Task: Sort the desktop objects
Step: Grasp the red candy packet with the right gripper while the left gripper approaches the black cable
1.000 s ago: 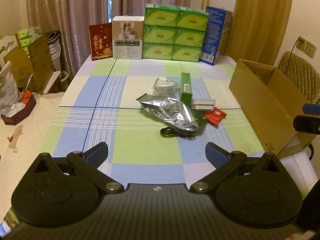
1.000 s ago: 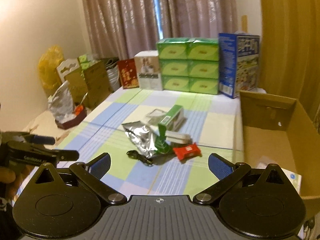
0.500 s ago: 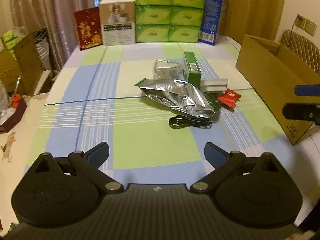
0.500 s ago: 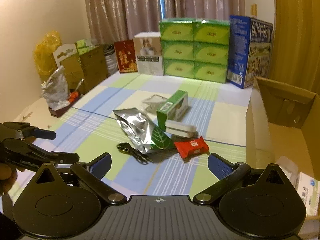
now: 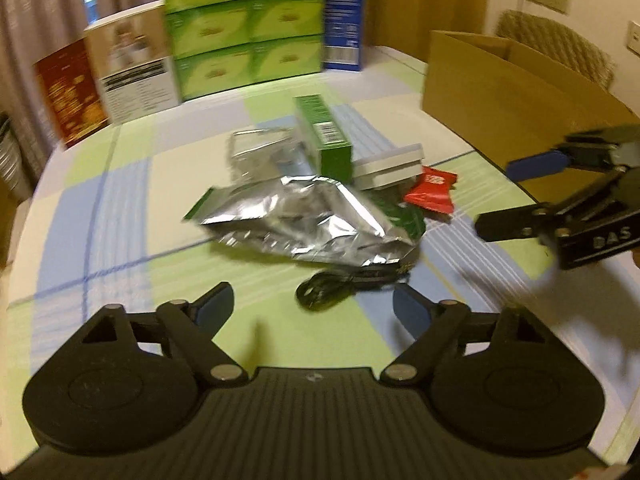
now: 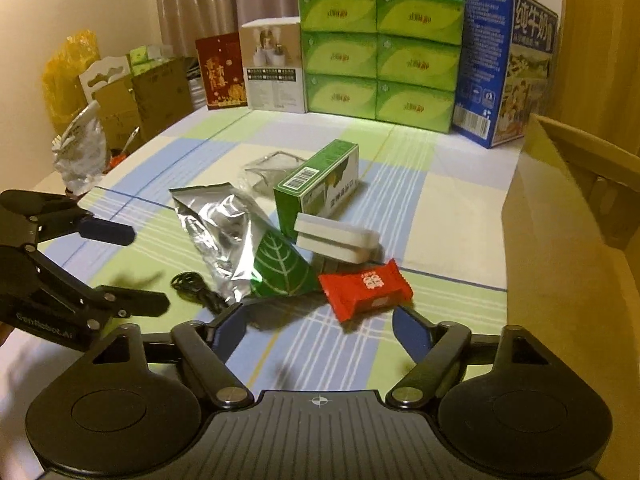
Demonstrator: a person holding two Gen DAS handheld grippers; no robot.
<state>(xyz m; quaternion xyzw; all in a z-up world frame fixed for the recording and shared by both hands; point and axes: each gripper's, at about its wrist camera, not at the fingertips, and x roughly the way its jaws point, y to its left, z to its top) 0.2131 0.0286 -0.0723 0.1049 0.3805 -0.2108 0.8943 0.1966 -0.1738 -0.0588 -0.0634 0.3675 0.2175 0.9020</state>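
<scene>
A crumpled silver pouch (image 6: 224, 232) lay flat mid-table, a coiled black cable (image 6: 198, 290) beside it; the green box (image 6: 316, 188) rested behind, white box (image 6: 336, 240) and red packet (image 6: 366, 290) nearby.

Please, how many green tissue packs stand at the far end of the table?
6 are visible, stacked two wide and three high: top left, top right, middle left, middle right, bottom left, bottom right. More may be hidden behind them.

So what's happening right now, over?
Left gripper and right gripper open, empty. Red snack packet untouched before the right. Black cable nearest the left.
</scene>
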